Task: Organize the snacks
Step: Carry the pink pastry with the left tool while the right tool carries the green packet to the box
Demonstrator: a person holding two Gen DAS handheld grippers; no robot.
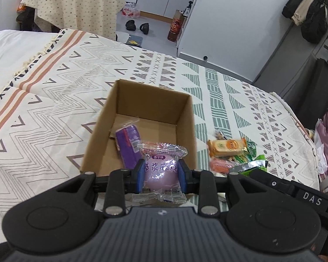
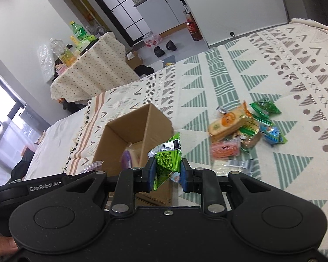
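Note:
An open cardboard box (image 1: 185, 118) (image 2: 120, 135) stands on the patterned bedspread. My left gripper (image 1: 160, 173) is shut on a pink round snack in a clear wrapper (image 1: 160, 170), held at the box's near edge. A purple packet (image 1: 128, 145) lies inside the box. My right gripper (image 2: 166, 172) is shut on a green snack packet (image 2: 167, 159), held just right of the box's near corner. A pile of loose snacks (image 2: 240, 128) (image 1: 229, 150) lies on the bedspread to the right of the box, with an orange-yellow cracker pack (image 2: 227, 122) on top.
The bedspread (image 1: 54, 109) stretches left and beyond the box. A covered side table (image 1: 76, 4) with bottles (image 2: 76, 35) stands past the bed. Shoes (image 1: 137, 26) and a bottle pack lie on the floor. A person's thumb (image 2: 2, 245) shows at the lower left.

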